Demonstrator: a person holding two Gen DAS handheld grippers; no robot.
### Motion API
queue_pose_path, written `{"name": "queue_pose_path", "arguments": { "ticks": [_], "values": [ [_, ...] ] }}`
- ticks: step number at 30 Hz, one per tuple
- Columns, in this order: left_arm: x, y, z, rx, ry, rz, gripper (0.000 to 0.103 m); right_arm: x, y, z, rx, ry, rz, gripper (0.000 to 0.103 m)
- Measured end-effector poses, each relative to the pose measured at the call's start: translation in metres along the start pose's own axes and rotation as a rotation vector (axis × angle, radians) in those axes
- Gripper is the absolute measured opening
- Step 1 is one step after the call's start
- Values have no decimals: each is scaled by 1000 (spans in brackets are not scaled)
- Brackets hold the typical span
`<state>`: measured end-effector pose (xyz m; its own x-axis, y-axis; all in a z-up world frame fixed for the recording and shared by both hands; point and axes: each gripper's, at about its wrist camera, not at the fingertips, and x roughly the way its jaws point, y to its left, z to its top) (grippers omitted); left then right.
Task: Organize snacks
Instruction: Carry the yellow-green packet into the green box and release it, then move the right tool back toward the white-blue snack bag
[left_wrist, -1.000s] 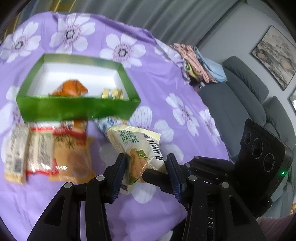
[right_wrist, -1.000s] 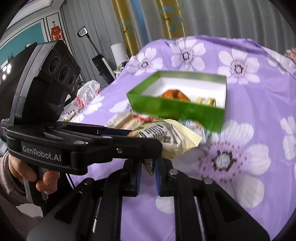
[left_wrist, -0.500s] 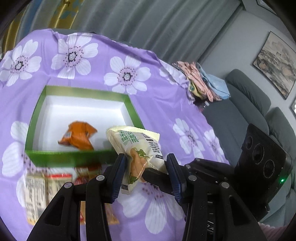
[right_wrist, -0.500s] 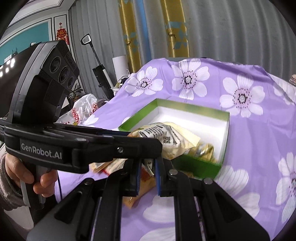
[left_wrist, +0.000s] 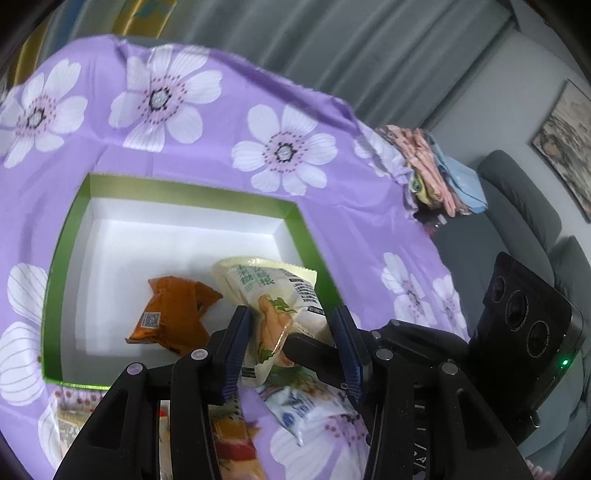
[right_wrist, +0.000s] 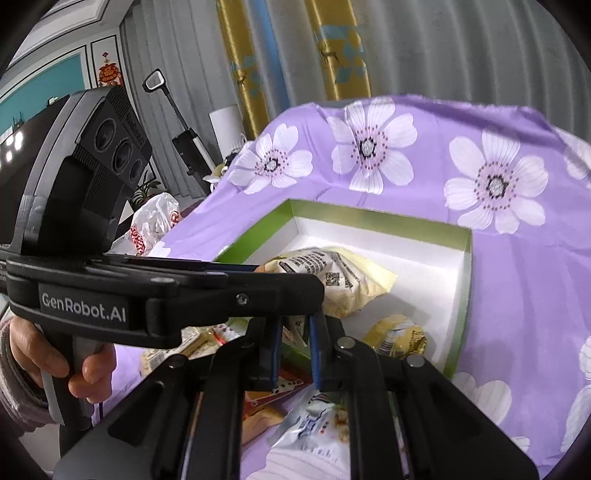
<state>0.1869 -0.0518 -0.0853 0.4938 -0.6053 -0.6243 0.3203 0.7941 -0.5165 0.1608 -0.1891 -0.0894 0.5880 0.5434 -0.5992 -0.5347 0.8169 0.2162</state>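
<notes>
My left tool (left_wrist: 291, 345) is clamped on a pale yellow snack packet (left_wrist: 273, 295), its blue pads pressing the packet's two sides. My right tool (right_wrist: 293, 350) has its jaws drawn together, apparently pinching the same packet's lower edge, though the left tool's body hides the contact. Together they hold the packet over the near right corner of the green box (left_wrist: 184, 190), which sits on the purple flowered tabletop (left_wrist: 332, 236).

Progress, as I judge it: early to midway. Two snacks already lie inside the white-lined box: an orange packet (left_wrist: 173, 317) near the front wall and a small yellow packet (right_wrist: 397, 338) in the near right corner. The held packet is above the box but not released.

Left to do: a blue and white packet (left_wrist: 303, 410) and several red and tan packets (left_wrist: 229, 439) lie on the tabletop along its near edge, outside the box.

Writing: the left tool's body reads "GenRobot.AI". The held packet carries green Chinese characters I cannot read surely, plus a QR code. The orange packet also shows a QR code.
</notes>
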Motion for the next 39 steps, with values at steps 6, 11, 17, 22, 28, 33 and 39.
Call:
{"name": "queue_pose_path", "arguments": {
  "ticks": [6, 11, 17, 22, 28, 33, 39],
  "values": [
    [19, 18, 1, -47, 29, 17, 46, 24, -9, -2, 9, 48, -9, 15],
    [28, 24, 1, -61, 41, 32, 46, 31, -12, -2, 21, 65, -19, 17],
    [28, 26, 3, -72, 33, 33, 55, 26, -16, 1, 39, 47, -27, 29],
    [18, 24, 3, -57, 14, 50, 75, 9, -22, -2, 70, 16, -34, 41],
    [1, 17, 1, -36, -6, 67, 78, -13, -26, -10, 106, -7, -49, 51],
    [-12, 5, -12, 9, -1, 112, 79, -31, -27, -21, 133, -21, -47, 63],
    [-21, -5, -36, 36, 22, 185, 84, -51, -23, -41, 172, -14, -47, 74]
  ]
}}
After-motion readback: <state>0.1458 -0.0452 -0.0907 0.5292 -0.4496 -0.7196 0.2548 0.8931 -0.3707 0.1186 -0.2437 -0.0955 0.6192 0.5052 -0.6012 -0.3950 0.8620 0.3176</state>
